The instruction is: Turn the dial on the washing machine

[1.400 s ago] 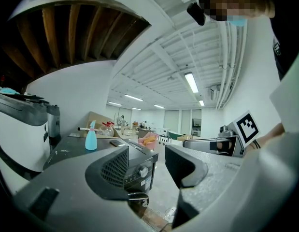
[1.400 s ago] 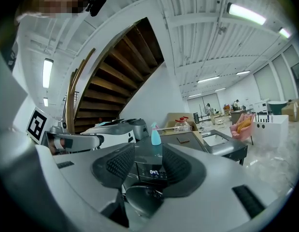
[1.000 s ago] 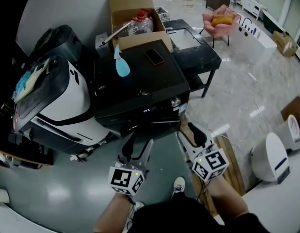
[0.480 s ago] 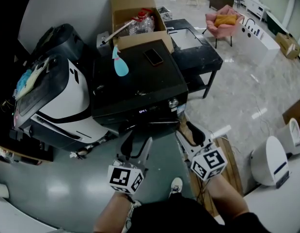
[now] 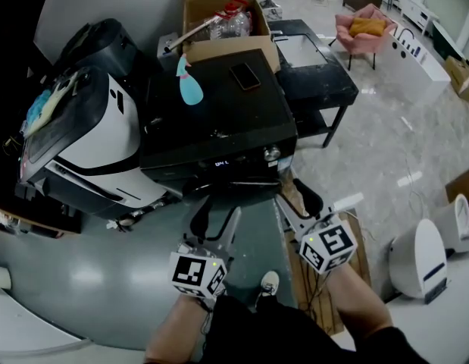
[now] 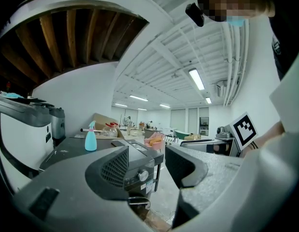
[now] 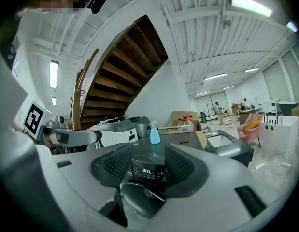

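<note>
- Head view: left gripper (image 5: 216, 220) and right gripper (image 5: 296, 202) had edged toward the washer (image 5: 219, 120); dial (image 5: 272, 153), front right corner, stayed untouched.
- Left gripper view: jaws gaped empty, dial (image 6: 143, 176) ahead.
- Right gripper view: jaws gaped empty before the display (image 7: 149, 170).

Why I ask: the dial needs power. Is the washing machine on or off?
On: the washing machine has lit digits on its display.

Black washing machine (image 5: 219, 120), silver dial (image 5: 272, 153)
</note>
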`<state>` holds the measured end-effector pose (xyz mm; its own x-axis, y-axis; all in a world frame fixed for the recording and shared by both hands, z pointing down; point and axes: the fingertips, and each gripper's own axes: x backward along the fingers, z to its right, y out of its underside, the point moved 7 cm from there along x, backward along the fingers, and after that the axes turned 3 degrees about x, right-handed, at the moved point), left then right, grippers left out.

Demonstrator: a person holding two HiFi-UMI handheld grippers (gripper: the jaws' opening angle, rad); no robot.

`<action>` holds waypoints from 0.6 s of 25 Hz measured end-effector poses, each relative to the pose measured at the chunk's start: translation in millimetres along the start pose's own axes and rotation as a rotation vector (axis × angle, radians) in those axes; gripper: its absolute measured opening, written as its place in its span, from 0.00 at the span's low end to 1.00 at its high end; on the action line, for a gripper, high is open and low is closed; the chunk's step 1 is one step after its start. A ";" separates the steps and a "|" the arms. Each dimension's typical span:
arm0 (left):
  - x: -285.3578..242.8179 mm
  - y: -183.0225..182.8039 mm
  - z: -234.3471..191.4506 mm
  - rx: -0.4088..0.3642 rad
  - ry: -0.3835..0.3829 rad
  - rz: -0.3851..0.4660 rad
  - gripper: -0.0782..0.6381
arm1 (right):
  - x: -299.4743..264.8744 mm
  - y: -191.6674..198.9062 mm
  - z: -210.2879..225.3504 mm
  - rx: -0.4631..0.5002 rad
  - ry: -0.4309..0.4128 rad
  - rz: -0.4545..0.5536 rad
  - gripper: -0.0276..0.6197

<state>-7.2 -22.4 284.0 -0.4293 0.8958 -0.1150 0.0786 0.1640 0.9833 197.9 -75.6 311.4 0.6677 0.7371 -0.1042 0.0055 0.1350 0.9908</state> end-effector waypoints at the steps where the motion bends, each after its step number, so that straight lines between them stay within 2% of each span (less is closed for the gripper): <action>1: -1.4 1.5 -0.5 -0.001 -0.001 -0.002 0.42 | -2.1 1.1 1.4 0.003 0.000 -0.002 0.35; 8: -18.8 16.4 -13.1 -0.011 0.012 -0.017 0.42 | -26.2 14.2 10.2 0.039 0.016 -0.014 0.36; 15: -47.4 43.6 -38.7 -0.005 0.052 -0.048 0.42 | -60.0 44.7 22.1 0.043 0.061 -0.050 0.36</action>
<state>-18.2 -73.6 337.8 -0.4790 0.8642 -0.1542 0.0526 0.2036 0.9776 174.5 -128.4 363.8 0.6194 0.7692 -0.1571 0.0700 0.1452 0.9869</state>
